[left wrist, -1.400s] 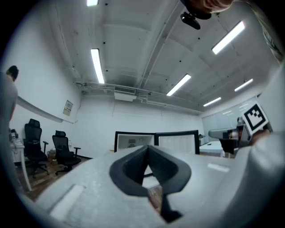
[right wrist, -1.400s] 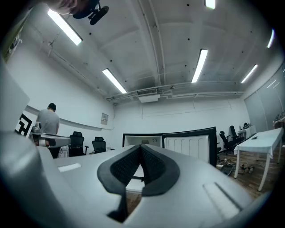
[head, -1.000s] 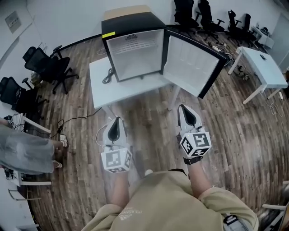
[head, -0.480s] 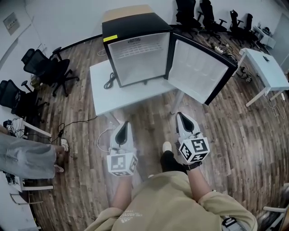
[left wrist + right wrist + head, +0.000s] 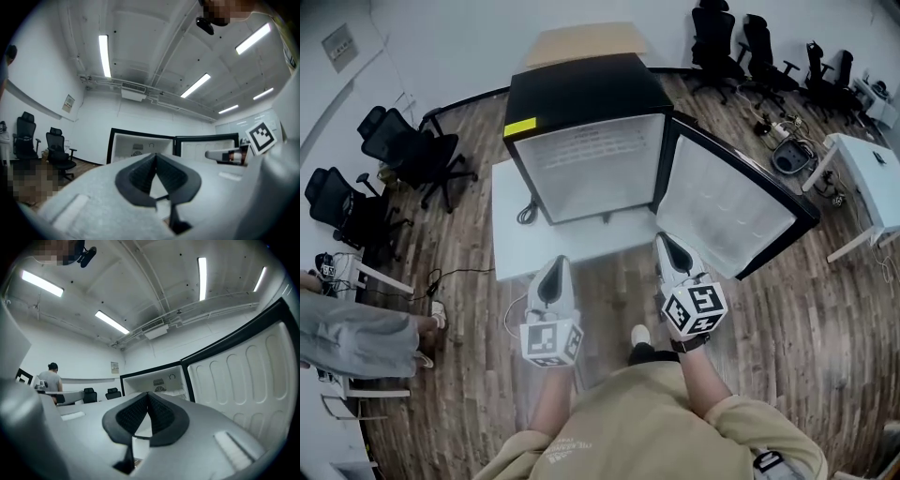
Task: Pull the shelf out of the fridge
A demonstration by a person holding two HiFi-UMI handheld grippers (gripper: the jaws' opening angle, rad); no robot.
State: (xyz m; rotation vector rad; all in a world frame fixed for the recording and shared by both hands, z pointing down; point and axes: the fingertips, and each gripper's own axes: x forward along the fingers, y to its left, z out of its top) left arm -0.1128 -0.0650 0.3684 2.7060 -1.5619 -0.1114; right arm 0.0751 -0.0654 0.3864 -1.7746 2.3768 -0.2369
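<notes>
A black mini fridge [image 5: 581,89] stands on a white table [image 5: 511,239], its door [image 5: 727,206] swung open to the right. The white inside [image 5: 592,164] faces me; its shelf is a faint line across the upper part. My left gripper [image 5: 556,265] is shut and empty, held over the table's front edge, short of the fridge. My right gripper [image 5: 663,241] is also shut and empty, close to the door's lower left corner. The left gripper view looks past its closed tips [image 5: 155,154] at the fridge [image 5: 140,143]. The right gripper view shows its closed tips [image 5: 147,393], the fridge [image 5: 161,380] and the door [image 5: 243,376].
A black cable [image 5: 528,214] lies on the table left of the fridge. Office chairs [image 5: 412,155] stand at the left and far back. A second white table [image 5: 874,169] is at the right. Another person [image 5: 356,328] stands at the left edge.
The fridge and table have come closer and now fill more of the view. Both grippers have come forward to the table's front edge. Both stay shut and empty.
</notes>
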